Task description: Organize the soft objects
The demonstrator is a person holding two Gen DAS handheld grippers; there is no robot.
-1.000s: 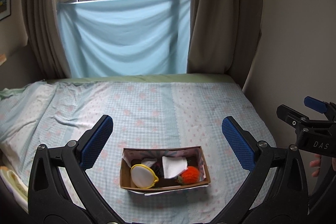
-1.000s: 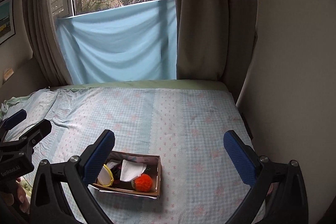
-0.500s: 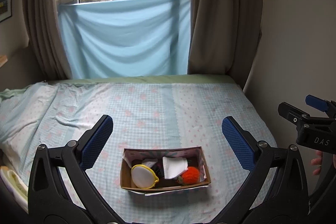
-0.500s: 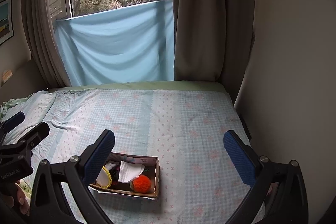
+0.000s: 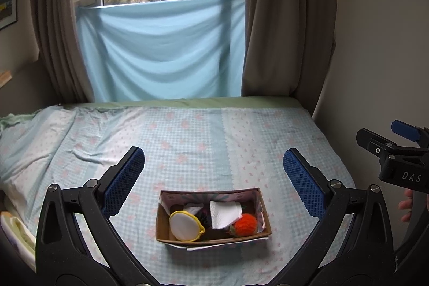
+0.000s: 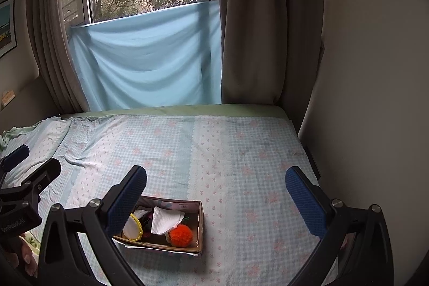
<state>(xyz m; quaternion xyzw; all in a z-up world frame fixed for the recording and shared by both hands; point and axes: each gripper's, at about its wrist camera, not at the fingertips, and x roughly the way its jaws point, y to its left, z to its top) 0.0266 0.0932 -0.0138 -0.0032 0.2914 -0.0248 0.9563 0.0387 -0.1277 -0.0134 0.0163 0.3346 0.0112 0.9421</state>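
Hovering above the bed [image 5: 187, 141], the left gripper [image 5: 213, 176] has its jaws spread wide and empty; the cardboard box [image 5: 265, 219] sits on the sheet directly ahead, between and below its fingers. The right gripper [image 6: 215, 192] is likewise wide apart and holding nothing, with the box ahead to its left, partly behind its left finger. Inside the box: an orange pom-pom [image 5: 245, 224] at the right end, a white cloth [image 5: 224, 211] beside it, a yellow-rimmed round pad [image 5: 185, 225] at the left
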